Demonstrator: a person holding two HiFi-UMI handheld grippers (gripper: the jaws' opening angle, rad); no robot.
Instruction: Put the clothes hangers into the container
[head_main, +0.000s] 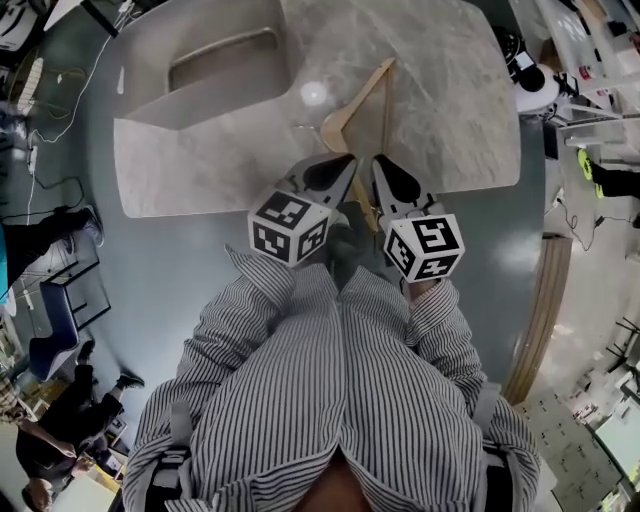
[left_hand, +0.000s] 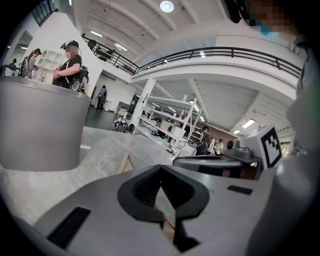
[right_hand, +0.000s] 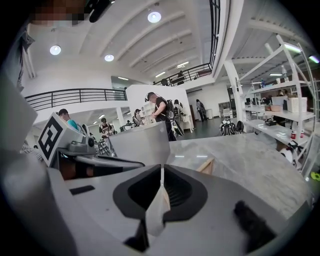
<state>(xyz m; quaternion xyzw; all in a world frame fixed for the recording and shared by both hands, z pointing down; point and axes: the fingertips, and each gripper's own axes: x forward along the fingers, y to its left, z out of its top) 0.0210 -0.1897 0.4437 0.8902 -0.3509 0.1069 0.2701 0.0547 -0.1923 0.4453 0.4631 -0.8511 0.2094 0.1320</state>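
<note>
A wooden clothes hanger (head_main: 355, 100) with a metal hook lies flat on the marble table (head_main: 450, 120). The grey container (head_main: 215, 75) stands on the table's far left part. My left gripper (head_main: 345, 162) and right gripper (head_main: 382, 165) hang side by side over the table's near edge, tips just short of the hanger's near arm. Both are shut with nothing in them. In the left gripper view the container (left_hand: 40, 125) rises at left and a hanger corner (left_hand: 125, 164) shows past the shut left gripper (left_hand: 161, 169). The right gripper view shows the shut right gripper (right_hand: 162, 170), the hanger tip (right_hand: 206, 166) and the container (right_hand: 142, 142).
The person's striped sleeves (head_main: 300, 380) fill the lower head view. A grey floor surrounds the table, with cables and chairs at left (head_main: 60, 290). Shelving and other people stand in the background (right_hand: 280, 110).
</note>
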